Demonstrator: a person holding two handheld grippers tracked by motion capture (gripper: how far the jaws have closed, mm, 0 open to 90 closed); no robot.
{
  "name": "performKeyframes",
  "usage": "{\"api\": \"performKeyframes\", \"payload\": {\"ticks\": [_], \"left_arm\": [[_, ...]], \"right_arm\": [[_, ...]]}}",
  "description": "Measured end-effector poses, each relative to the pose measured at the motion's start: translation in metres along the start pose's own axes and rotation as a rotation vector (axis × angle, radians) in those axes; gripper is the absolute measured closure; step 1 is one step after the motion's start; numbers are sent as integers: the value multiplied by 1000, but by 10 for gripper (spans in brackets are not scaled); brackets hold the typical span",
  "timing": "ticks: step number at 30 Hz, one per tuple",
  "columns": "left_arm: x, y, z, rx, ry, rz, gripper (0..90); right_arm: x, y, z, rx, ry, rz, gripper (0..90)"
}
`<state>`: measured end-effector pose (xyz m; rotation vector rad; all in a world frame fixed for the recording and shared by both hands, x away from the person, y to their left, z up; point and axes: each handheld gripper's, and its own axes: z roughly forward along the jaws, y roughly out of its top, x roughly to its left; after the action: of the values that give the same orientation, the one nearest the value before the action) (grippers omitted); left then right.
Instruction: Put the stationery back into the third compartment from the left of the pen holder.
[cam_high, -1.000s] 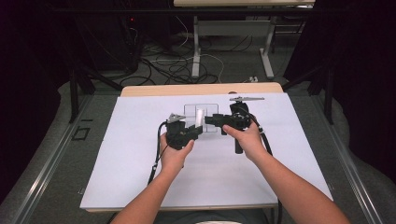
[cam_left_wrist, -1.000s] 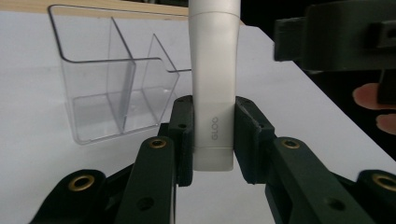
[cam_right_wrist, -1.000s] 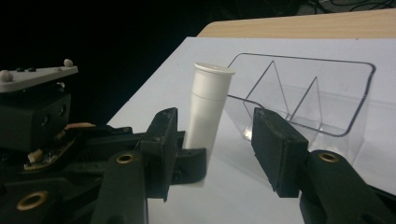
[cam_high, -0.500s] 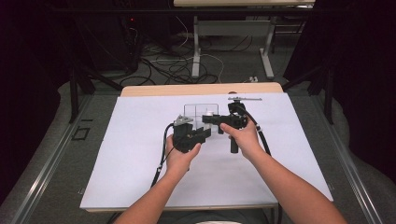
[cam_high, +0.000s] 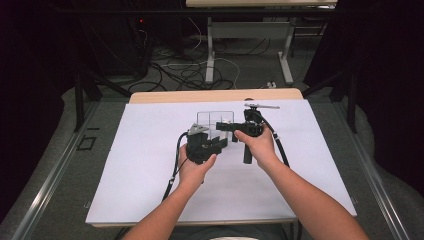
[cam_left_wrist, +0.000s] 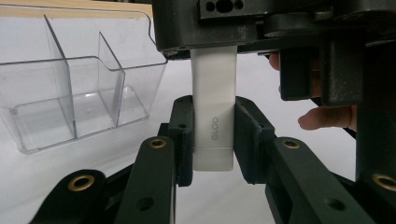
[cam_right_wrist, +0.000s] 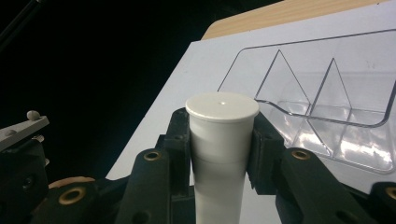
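White glue stick (cam_left_wrist: 213, 121) | top hidden behind right tongs (cam_left_wrist: 280, 42) | base cut off

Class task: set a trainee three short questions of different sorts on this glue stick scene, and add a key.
1. True or false: the left gripper is shut on the white glue stick.
2. Which end of the stick does the right gripper grip? A) the capped end B) the bottom end C) neither
3. Fill in: the clear organiser on the white table cover has upright ____ between its compartments.

Key: 1 true; 2 A; 3 dividers.
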<state>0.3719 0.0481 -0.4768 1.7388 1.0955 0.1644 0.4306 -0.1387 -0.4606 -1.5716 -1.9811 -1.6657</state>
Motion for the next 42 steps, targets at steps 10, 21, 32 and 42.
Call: {"api": "performKeyframes", "payload": {"ticks": [10, 21, 32, 42], "left_arm": [[3, 0, 0, 4, -4, -12, 655], [13, -5, -2, -4, 50, -22, 519], [28, -7, -10, 6, 148, -4, 436], [40, -11, -21, 13, 232, 44, 361]], "right_arm": [[-2, 1, 3, 9, -6, 1, 661], [-4, 12, 10, -70, -95, -74, 662], [-6, 21, 20, -163, -230, -237, 662], [-12, 29, 26, -225, -294, -311, 662]]}}
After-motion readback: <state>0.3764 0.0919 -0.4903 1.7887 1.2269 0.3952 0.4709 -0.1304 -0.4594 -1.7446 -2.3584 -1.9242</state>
